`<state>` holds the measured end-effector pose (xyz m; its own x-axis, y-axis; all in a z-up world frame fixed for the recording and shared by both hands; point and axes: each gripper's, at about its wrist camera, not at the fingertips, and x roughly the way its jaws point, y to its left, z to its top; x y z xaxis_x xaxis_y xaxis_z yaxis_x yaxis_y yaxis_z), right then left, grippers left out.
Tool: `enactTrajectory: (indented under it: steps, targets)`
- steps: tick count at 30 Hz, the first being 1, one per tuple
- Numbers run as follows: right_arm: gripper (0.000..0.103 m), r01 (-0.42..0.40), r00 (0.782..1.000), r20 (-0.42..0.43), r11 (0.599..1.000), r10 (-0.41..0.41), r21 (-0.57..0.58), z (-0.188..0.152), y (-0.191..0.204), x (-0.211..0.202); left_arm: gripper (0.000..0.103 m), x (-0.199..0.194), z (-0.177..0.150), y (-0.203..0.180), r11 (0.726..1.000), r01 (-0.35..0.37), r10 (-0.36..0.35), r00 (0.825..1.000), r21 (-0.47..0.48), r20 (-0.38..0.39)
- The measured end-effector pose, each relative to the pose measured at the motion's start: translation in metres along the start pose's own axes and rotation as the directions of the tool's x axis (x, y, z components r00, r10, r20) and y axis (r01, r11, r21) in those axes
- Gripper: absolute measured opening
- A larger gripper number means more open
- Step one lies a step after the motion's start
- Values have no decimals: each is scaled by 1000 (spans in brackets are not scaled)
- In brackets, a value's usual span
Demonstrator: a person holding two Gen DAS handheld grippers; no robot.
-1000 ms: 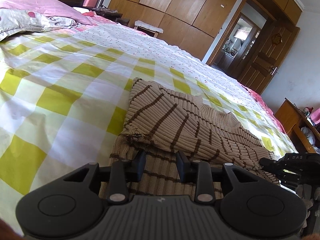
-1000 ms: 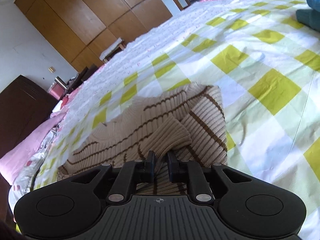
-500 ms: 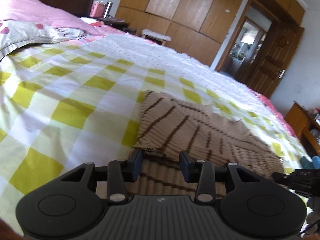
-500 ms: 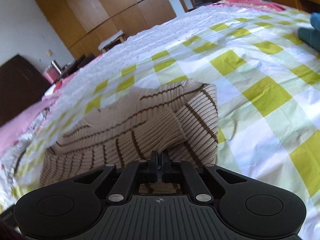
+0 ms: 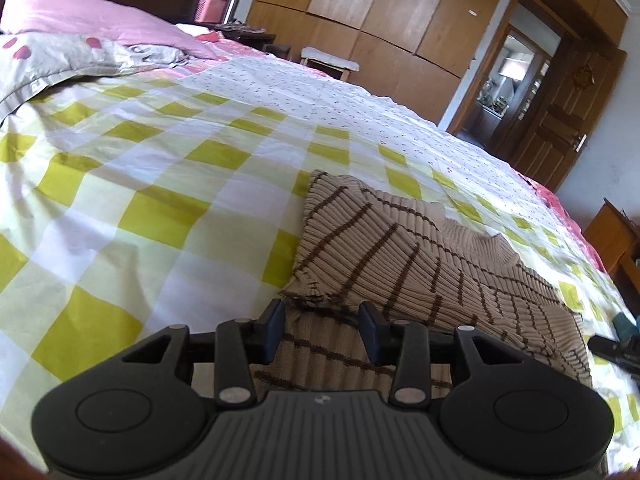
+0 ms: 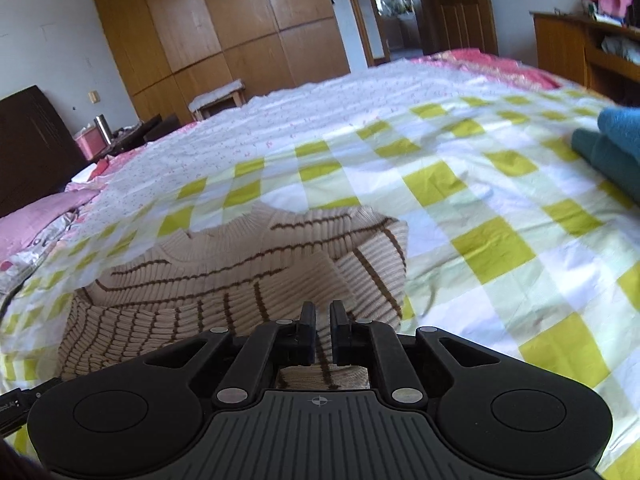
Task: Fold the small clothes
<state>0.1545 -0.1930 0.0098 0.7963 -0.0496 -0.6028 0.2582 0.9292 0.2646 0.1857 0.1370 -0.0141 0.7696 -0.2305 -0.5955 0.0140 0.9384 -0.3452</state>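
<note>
Lying mid-bedspread [image 5: 160, 184], sweater [image 5: 400, 248], clear margins.

My left camera is looking low and close along my fingers across the yellow-and-white checked bedspread [image 5: 152, 216] toward the wooden wardrobe [image 5: 384, 20]. My right camera is facing the same wardrobe from the other side; both are sharing the beige brown-striped ribbed sweater [image 5: 400, 256].

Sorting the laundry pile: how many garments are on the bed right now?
2. A striped beige sweater lies on the checked bedspread in front of both grippers; a teal folded item sits at the right edge, partly cut off. More may lie out of view.
</note>
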Motion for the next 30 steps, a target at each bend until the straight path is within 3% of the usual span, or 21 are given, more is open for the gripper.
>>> enactTrajectory:
  steps: [4,10,14,21,30]
  targets:
    - [11,-26,999,22,995,28,-94,1,21,3,45,-3,-2,-10,999,10,-10,1000,45,12]
    - [10,-82,997,-26,990,79,-116,4,38,25,45,1,-3,-18,996,19,-20,1000,83,10]
    - [9,-15,995,-102,999,11,-42,-2,19,42,45,8,-4,-13,998,0,1,1000,65,-26]
    - [10,34,994,-100,999,-36,-20,-10,-8,20,45,7,-4,-12,998,-1,2,1000,59,-27]
    - [11,76,997,4,997,-76,-20,-6,-11,-16,45,-13,2,-13,998,10,-14,998,69,61]
